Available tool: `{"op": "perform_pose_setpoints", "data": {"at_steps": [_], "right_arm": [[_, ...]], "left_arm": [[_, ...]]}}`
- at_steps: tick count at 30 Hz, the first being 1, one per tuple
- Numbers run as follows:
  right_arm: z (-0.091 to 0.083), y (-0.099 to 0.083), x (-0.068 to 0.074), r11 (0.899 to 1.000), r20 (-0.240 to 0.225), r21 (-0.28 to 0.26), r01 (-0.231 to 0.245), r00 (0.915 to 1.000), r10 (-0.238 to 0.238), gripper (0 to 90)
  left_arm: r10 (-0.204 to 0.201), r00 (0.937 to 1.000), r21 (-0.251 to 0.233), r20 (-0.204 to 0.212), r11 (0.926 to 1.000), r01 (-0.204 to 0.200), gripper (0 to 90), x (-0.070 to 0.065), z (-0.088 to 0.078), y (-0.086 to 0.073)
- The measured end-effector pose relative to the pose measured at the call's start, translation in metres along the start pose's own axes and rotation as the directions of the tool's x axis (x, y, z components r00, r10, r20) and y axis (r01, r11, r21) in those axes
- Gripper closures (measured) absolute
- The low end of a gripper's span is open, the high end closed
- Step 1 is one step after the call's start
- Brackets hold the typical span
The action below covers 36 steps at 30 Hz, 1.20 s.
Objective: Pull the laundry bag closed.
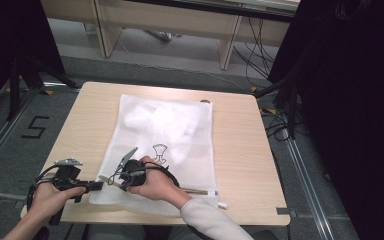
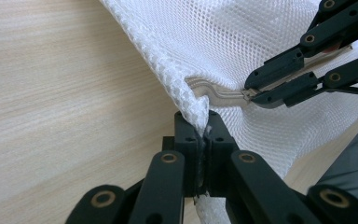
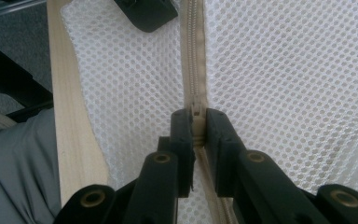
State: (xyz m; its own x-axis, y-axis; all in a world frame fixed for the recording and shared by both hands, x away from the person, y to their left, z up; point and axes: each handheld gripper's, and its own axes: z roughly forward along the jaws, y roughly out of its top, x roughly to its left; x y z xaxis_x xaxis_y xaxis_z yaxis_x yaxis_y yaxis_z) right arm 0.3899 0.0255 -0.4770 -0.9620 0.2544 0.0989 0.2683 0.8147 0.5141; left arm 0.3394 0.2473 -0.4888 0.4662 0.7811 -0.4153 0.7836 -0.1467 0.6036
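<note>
Already clamped: right fingers (image 3: 196,135) on zipper slider (image 3: 196,112), left fingers (image 2: 204,140) on mesh bag (image 2: 242,42) corner; zipper track (image 3: 193,46) running straight ahead from slider.

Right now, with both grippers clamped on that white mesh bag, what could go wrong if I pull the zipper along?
1. The left gripper pinches only a thin fold at the corner of the mesh bag; under pull the mesh may slip out or tear.
2. The right gripper grips the small zipper slider at the very tips of its jaws, so it could pop free.
3. The bag's near edge lies close to the edge of the table, so the bag might slide off.
</note>
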Motion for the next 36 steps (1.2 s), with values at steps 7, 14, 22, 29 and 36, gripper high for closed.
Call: {"op": "perform_pose_setpoints", "data": {"at_steps": [7,14,22,29,36], "right_arm": [[-0.002,-0.004,0.000,1.000,0.001,-0.008,0.006,1.0000,-0.006,82.5],[-0.004,-0.012,-0.001,1.000,-0.001,-0.017,-0.001,1.0000,0.001,82.5],[-0.007,-0.016,-0.001,0.999,0.003,-0.048,0.013,0.9999,-0.013,82.5],[-0.006,-0.019,-0.001,0.998,0.001,-0.061,0.008,1.0000,-0.008,82.5],[-0.007,-0.020,-0.001,0.998,0.002,-0.061,0.011,0.9999,-0.011,82.5]], "left_arm": [[-0.001,1.0000,-0.006,-0.002,1.0000,0.001,86.2,0.000,0.000,0.000],[0.004,1.0000,0.002,-0.004,1.0000,-0.004,86.2,0.000,0.000,0.000],[0.005,1.0000,0.011,-0.003,0.9999,-0.005,86.2,0.001,0.000,0.000],[0.030,0.9995,0.028,-0.011,0.9992,-0.030,86.1,0.002,-0.001,0.000],[0.043,0.9991,0.038,-0.003,0.9983,-0.043,86.2,0.003,-0.002,0.000]]}}
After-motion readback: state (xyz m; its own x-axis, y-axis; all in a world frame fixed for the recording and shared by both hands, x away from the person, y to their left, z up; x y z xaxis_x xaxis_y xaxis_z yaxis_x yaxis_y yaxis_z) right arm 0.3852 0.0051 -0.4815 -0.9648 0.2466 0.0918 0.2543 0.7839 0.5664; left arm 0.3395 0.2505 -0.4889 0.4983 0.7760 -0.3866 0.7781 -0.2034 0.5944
